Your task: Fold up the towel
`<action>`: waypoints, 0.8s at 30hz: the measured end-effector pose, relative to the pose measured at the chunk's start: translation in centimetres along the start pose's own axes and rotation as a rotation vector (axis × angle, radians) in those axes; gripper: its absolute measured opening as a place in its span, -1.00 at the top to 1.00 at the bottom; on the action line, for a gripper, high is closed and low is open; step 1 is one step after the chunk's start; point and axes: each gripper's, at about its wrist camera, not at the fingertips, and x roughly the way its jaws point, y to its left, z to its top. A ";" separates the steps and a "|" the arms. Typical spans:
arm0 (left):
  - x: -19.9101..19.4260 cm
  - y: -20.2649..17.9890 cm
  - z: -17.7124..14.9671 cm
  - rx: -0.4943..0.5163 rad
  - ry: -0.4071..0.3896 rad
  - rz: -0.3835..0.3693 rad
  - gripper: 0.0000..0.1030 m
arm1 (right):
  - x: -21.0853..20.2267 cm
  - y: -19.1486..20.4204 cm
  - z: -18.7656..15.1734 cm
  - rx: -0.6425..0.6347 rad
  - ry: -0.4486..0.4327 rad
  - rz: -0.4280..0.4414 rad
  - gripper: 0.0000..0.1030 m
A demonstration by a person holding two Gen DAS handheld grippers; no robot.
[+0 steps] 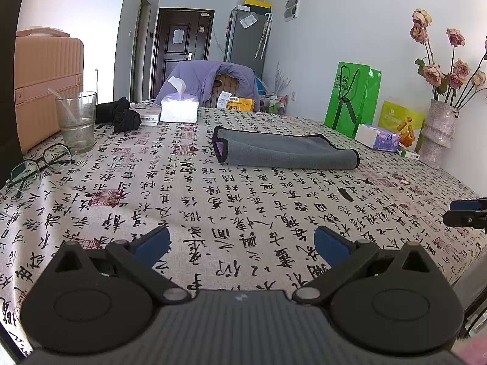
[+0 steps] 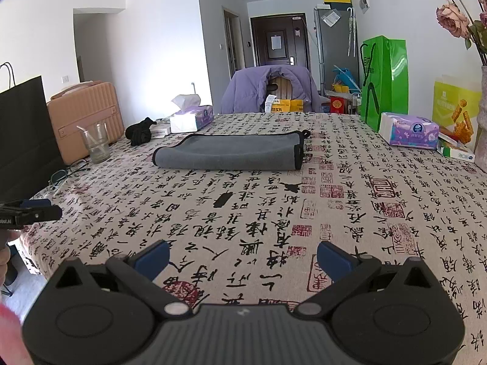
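Well apart, both tools (image 1: 240, 245) (image 2: 242, 257) gape wide, empty; folded towel (image 1: 283, 152) lies ahead.

White walls (image 2: 158, 30) enclose a daylit room, with a dark door (image 1: 182, 45) at the far end and a grey fridge (image 1: 246, 36) beside it. A chair (image 2: 281, 91) draped with a purple jacket (image 2: 243, 94) stands at the far edge of the table (image 2: 350, 213), whose cloth bears black calligraphy. A tan suitcase (image 1: 45, 76) stands left of the table.
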 end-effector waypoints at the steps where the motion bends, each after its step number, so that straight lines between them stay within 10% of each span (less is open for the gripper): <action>1: 0.0 0.0 0.0 0.000 0.000 0.000 -1.00 | 0.0 0.0 0.0 0.000 0.001 0.000 -1.00; 24: -0.2 -0.1 -0.2 0.000 -0.012 0.000 -1.00 | -0.1 0.0 0.2 -0.003 0.000 0.001 -1.00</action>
